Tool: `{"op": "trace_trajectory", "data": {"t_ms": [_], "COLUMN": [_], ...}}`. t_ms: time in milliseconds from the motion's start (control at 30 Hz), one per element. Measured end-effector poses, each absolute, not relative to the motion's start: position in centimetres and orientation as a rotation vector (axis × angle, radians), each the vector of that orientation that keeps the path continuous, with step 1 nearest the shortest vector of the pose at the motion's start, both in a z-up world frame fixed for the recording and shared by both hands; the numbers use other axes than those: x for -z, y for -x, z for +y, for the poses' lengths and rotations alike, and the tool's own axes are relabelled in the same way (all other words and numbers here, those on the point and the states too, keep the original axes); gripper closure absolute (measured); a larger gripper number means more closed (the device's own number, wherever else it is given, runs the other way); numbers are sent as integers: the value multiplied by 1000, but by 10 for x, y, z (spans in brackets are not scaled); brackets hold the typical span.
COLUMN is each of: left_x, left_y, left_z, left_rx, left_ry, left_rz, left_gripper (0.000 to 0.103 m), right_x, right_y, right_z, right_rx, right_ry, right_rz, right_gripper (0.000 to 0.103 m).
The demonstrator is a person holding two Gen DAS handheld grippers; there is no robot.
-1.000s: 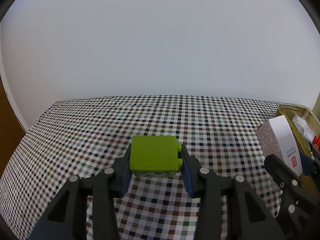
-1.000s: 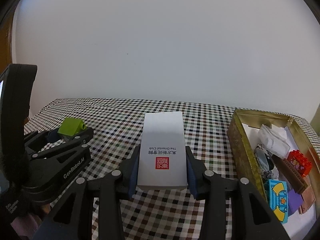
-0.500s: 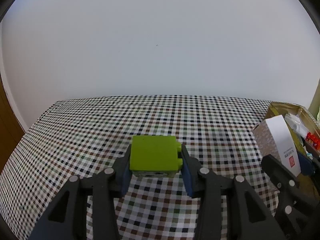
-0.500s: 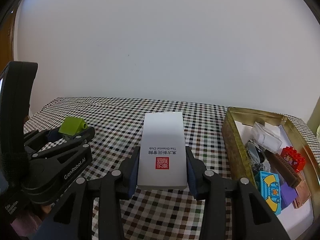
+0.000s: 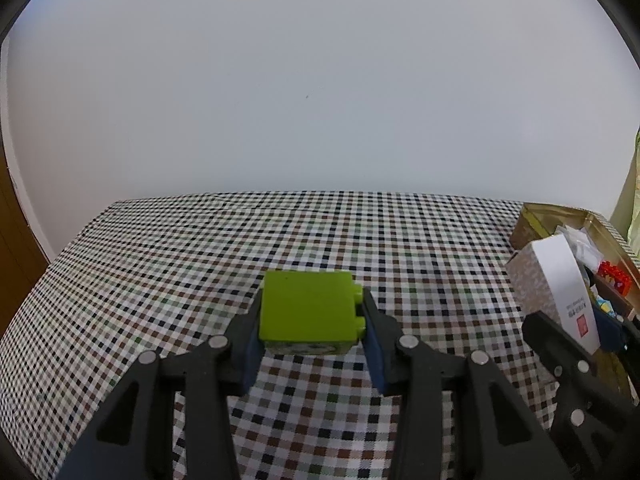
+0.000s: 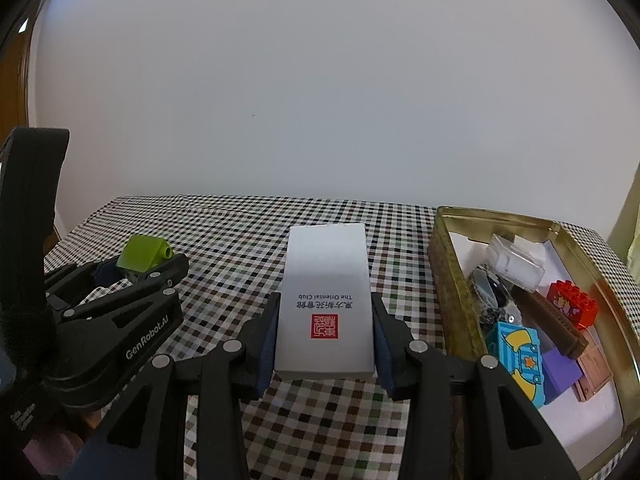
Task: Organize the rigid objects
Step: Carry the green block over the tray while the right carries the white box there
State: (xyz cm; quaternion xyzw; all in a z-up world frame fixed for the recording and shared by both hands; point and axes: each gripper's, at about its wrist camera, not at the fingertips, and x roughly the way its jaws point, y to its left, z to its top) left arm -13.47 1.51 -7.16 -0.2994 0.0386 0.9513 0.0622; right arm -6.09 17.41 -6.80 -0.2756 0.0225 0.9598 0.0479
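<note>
My left gripper [image 5: 311,322] is shut on a lime-green toy brick [image 5: 308,308], held just above the checkered tablecloth [image 5: 180,280]. The right wrist view shows that gripper [image 6: 136,276] and the brick [image 6: 142,254] at the left. My right gripper [image 6: 325,332] is shut on a white box with a red seal [image 6: 326,300], its pads pressing both long sides. That box [image 5: 560,280] and the right gripper [image 5: 580,332] also show at the right edge of the left wrist view. A gold tin [image 6: 448,276] stands right of the box.
The tin [image 5: 532,220] holds several items: a red brick [image 6: 574,306], a blue star block [image 6: 520,360], a purple block [image 6: 560,372], a clear plastic case [image 6: 514,266] and a brown piece. A pale wall backs the table. Bare cloth lies ahead of both grippers.
My right gripper has drifted to the right with the white box, so the tin sits further left in its view. The left gripper and green brick have stayed almost still.
</note>
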Motion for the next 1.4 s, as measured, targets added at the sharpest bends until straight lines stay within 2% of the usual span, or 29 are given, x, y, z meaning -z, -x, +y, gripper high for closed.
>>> {"op": "trace_trajectory", "data": {"t_ms": [633,1233,1400], "left_x": [73,73,71], "left_y": [113,94,89], "left_z": [25,48,61], "left_rx": [-2867,-2801,-2791], "left_ry": [897,910,890], "left_rz": [71,22,59], "left_gripper": [61,61,61], "right_x": [60,51,51], "right_y": [32,6,0], "right_z": [178,201,213], "right_rx": [-2934,-2970,-2957], "right_ry": [747,653,643], "right_rz": [14,53,65], "right_gripper": [59,59,59]}}
